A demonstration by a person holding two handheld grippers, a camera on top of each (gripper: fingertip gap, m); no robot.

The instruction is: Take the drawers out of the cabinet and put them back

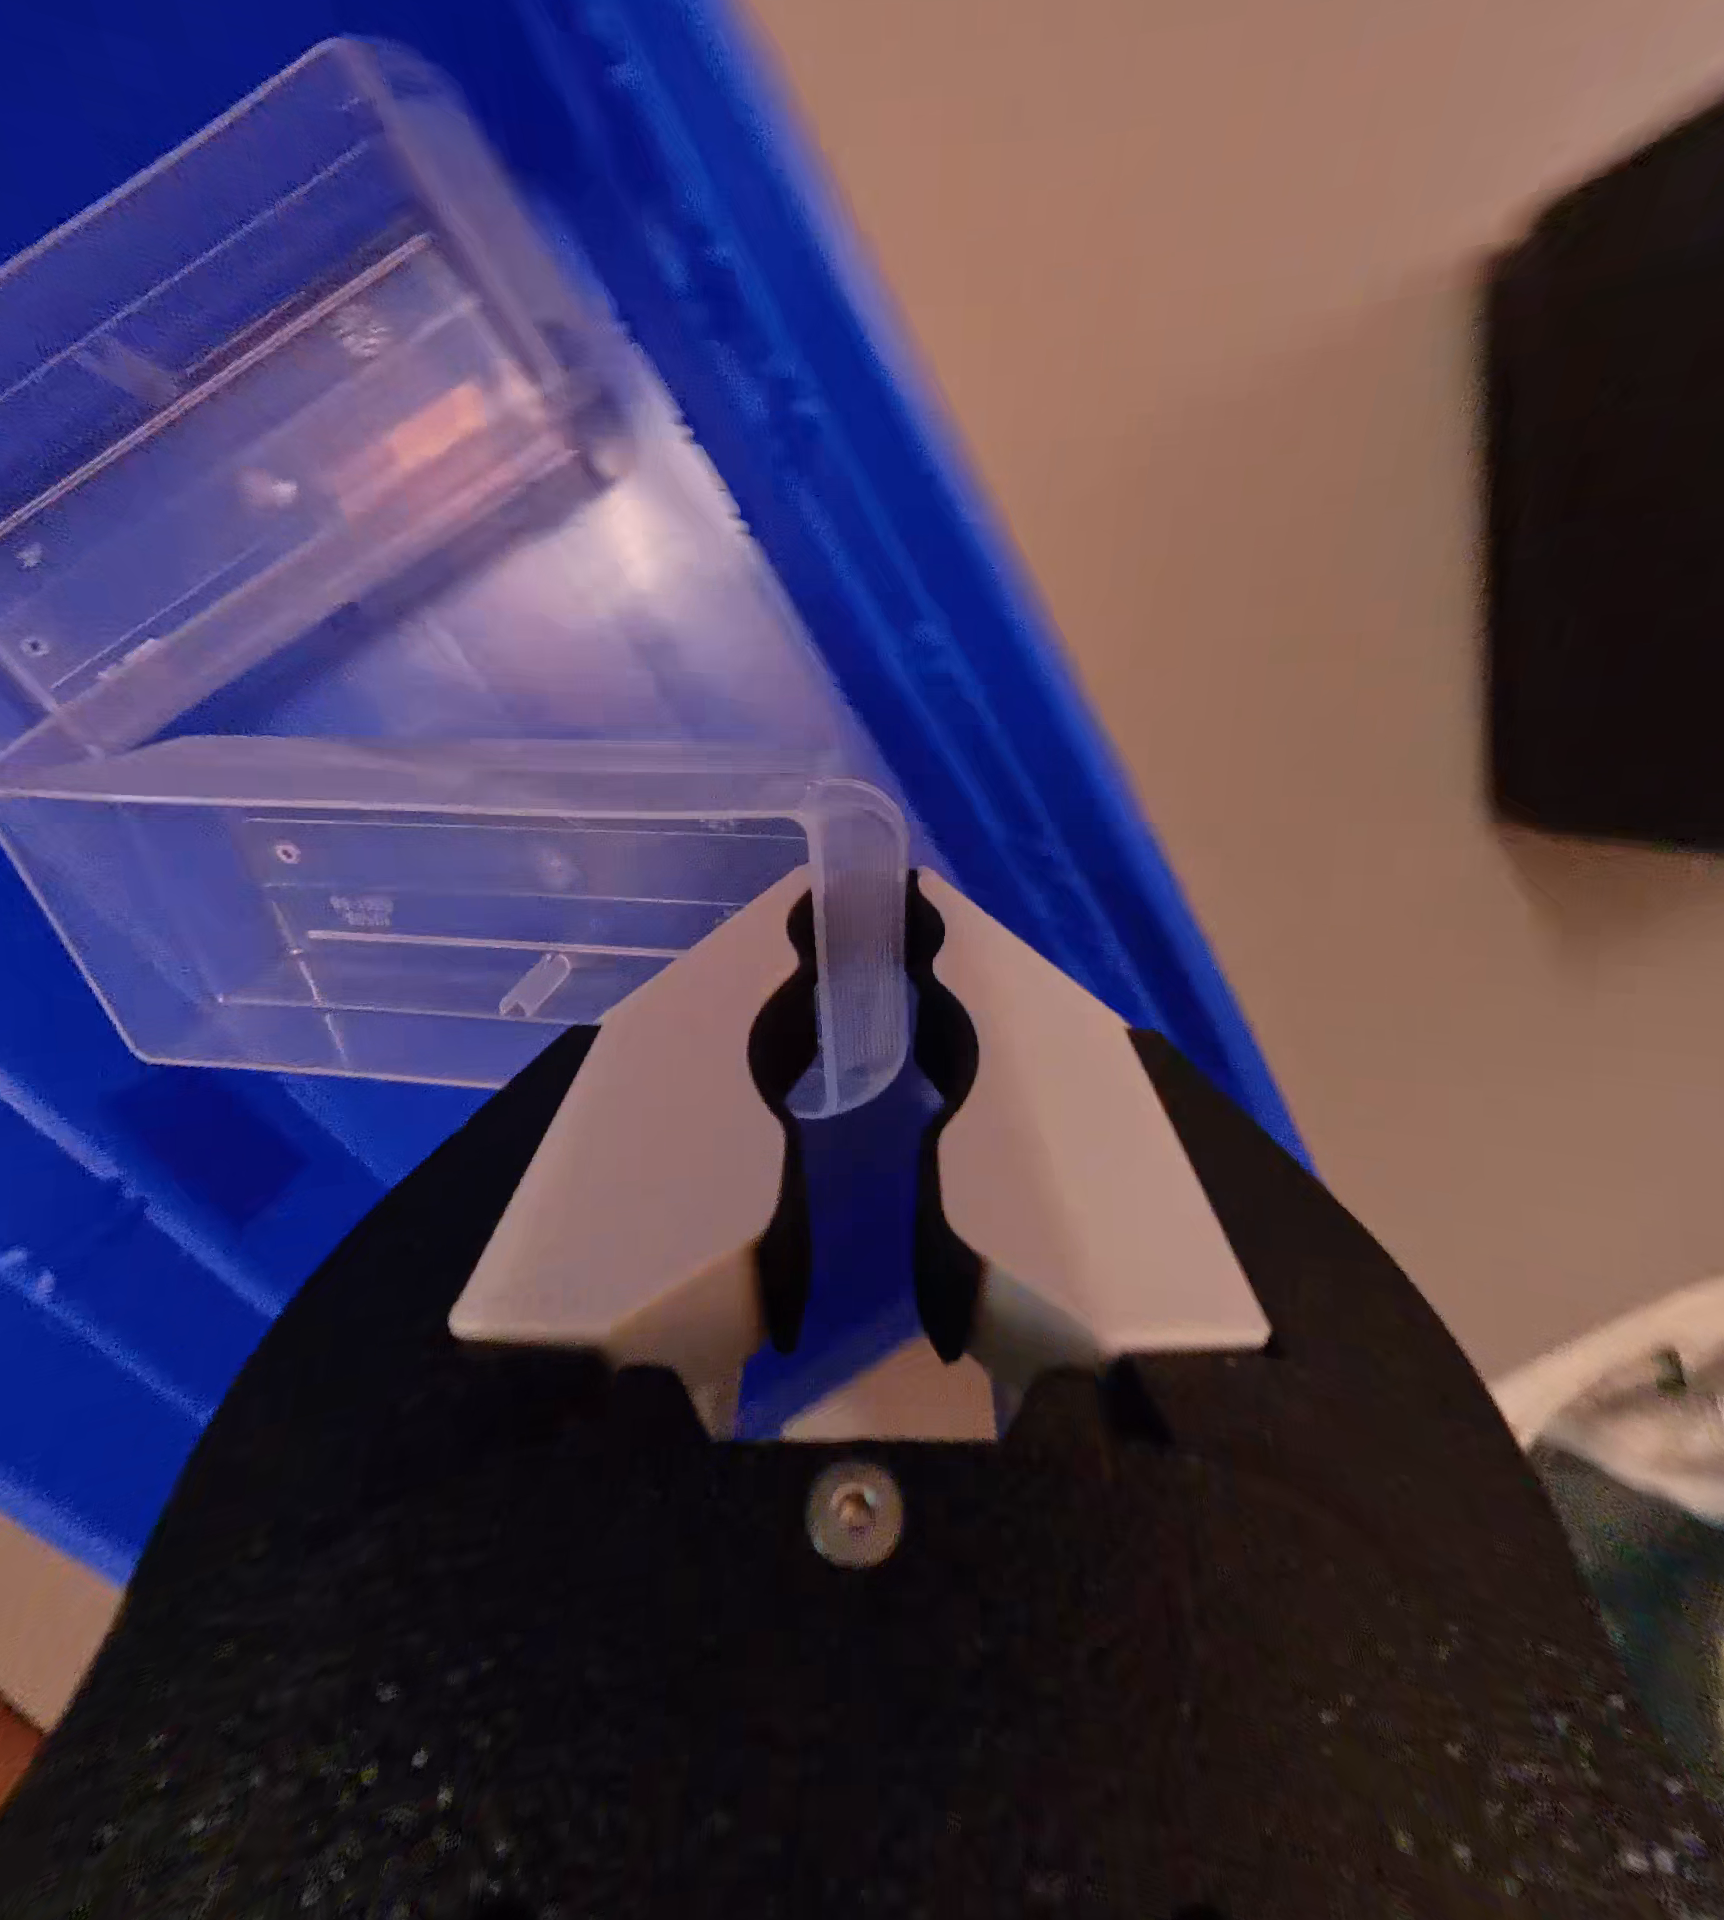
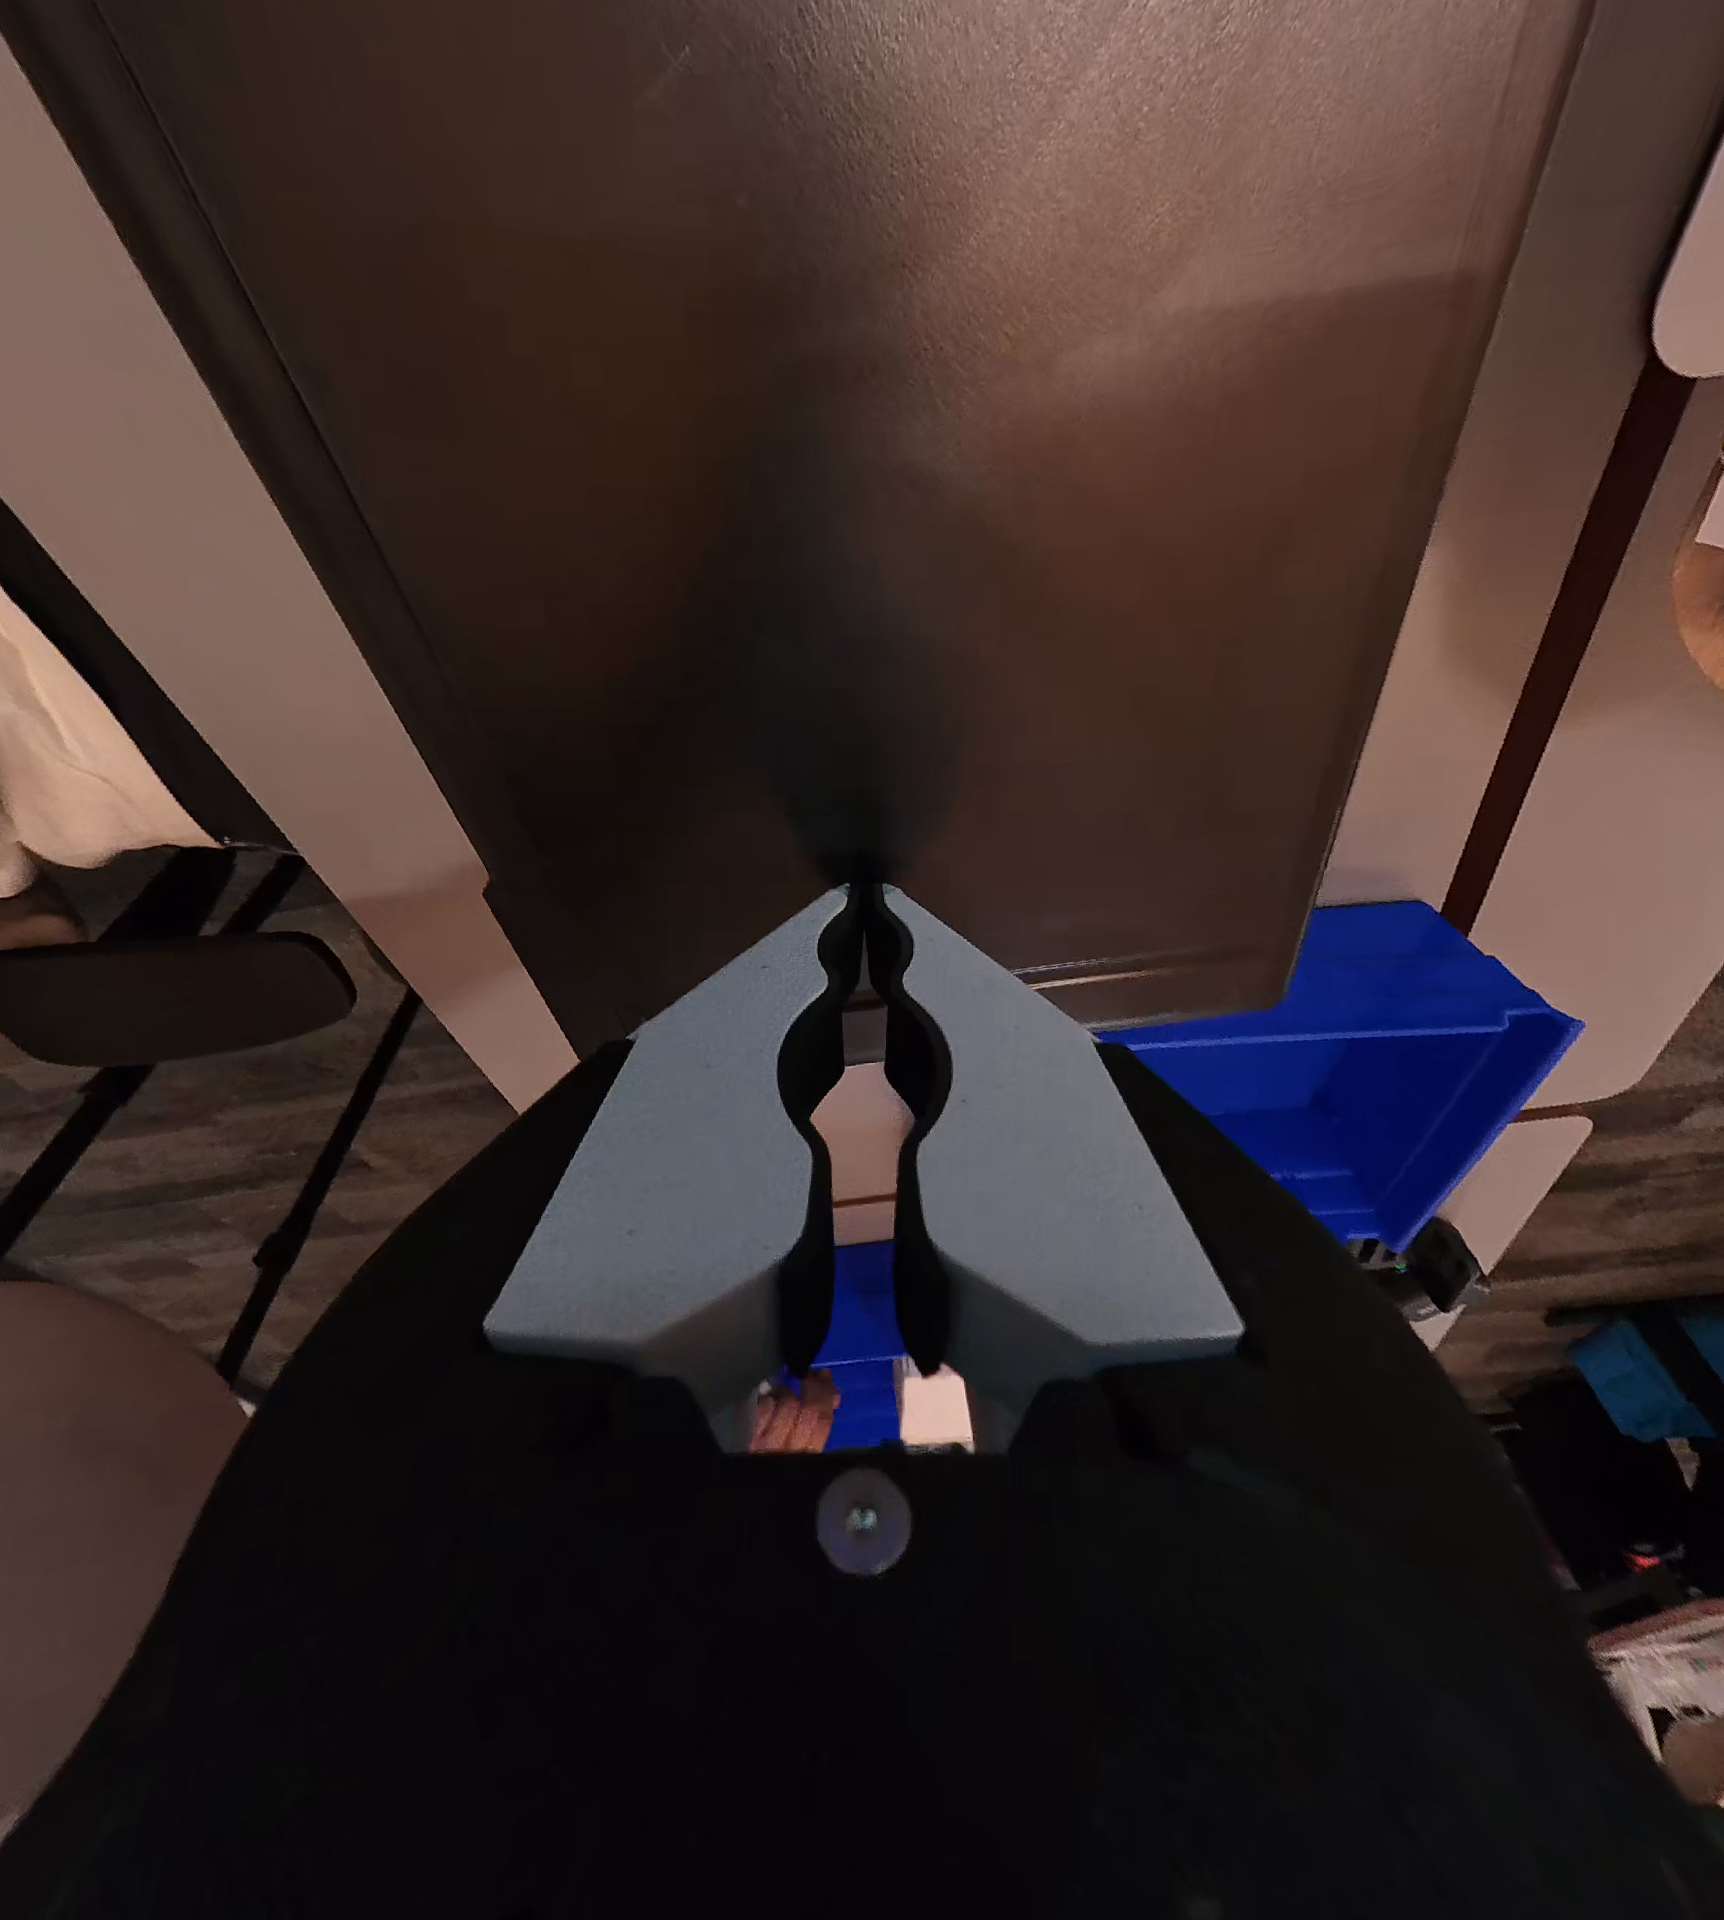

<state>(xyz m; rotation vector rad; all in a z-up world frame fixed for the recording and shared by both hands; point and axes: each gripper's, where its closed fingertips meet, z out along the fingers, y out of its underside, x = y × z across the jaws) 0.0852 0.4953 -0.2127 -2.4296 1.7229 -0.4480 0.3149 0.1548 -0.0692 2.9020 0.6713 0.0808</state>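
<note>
Left gripper (image 1: pixel 863 997) clenches a clear drawer's (image 1: pixel 442 914) handle tab (image 1: pixel 858 987) beside the blue cabinet (image 1: pixel 58 1247); keep it level; right gripper (image 2: pixel 863 914) clenched empty.

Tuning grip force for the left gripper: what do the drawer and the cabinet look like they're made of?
Drawer: clear, glossy rigid plastic, probably; the blue behind shows through and its edges catch highlights. The left gripper is shut on its ribbed pull tab.
Cabinet: opaque blue moulded plastic, by its uniform colour and moulded ribs; motion blur hides the finish.
</note>
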